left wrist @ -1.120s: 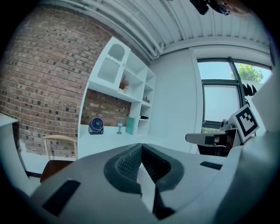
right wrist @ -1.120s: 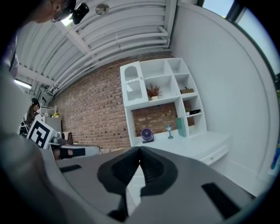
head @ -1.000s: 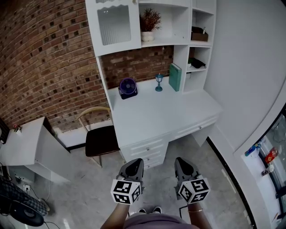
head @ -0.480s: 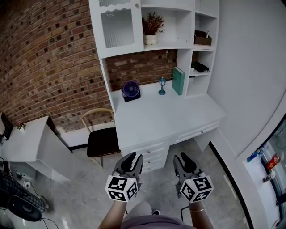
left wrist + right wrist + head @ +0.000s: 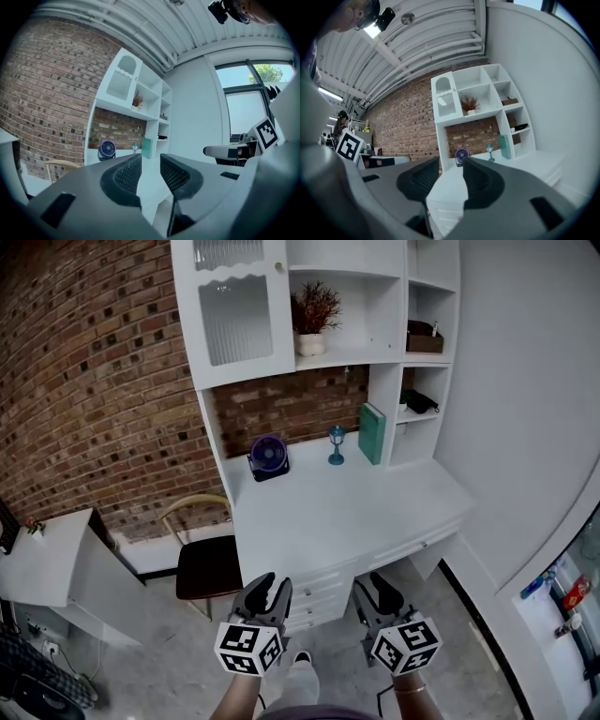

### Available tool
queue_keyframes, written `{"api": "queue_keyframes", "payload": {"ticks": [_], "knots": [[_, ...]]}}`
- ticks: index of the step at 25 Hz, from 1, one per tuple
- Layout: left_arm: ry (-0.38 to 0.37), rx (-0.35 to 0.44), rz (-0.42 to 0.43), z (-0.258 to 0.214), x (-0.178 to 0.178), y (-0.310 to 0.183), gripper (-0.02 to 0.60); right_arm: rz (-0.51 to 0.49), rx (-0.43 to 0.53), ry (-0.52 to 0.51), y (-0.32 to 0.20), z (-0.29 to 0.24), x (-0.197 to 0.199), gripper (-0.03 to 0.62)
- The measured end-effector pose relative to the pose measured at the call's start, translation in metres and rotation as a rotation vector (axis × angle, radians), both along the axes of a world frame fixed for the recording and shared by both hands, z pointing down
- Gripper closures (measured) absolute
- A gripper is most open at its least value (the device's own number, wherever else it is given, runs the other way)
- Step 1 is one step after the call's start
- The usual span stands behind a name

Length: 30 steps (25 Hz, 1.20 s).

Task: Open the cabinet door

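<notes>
**Cabinet door (image 5: 239, 320) closed, grippers not there yet**

Door w/ ribbed-glass panel sits top-left of the hutch (image 5: 382, 381) above the desk (image 5: 356, 512), knob (image 5: 278, 267) near its right edge, well apart from both tools. Left gripper (image 5: 267, 585) & right gripper (image 5: 373, 585) are held low, level, side by side before the drawers (image 5: 319, 592), prob. an approach posture. Jaws on both have just been opening; now apart, nothing between. Head view shows the gap to the door. Only the gripper views show the pads (image 5: 123, 176) bare, plus a window (image 5: 243, 103).

The head view's top edge cuts off the cabinet door (image 5: 242, 320).
</notes>
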State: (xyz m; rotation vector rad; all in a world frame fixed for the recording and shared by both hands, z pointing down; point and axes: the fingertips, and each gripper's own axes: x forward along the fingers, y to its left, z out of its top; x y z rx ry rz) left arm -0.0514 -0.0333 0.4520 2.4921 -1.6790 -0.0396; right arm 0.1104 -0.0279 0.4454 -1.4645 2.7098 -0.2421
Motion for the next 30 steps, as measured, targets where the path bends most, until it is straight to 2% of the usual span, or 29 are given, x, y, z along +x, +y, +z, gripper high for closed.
{"api": "queue_keyframes", "payload": {"ticks": [5, 16, 24, 30], "knots": [[-0.001, 0.027, 0.008, -0.010, -0.012, -0.066, 0.463, 0.014, 0.030, 0.001, -0.062, -0.012, -0.008, 0.444], [-0.064, 0.141, 0.046, -0.068, -0.046, -0.203, 0.454, 0.016, 0.138, -0.004, -0.195, -0.067, -0.047, 0.444], [-0.094, 0.287, 0.095, -0.131, -0.054, -0.264, 0.454, -0.018, 0.200, -0.028, -0.260, -0.109, -0.074, 0.444], [-0.112, 0.371, 0.108, -0.172, -0.052, -0.293, 0.454, -0.009, 0.251, 0.000, -0.294, -0.140, -0.073, 0.444]]}}
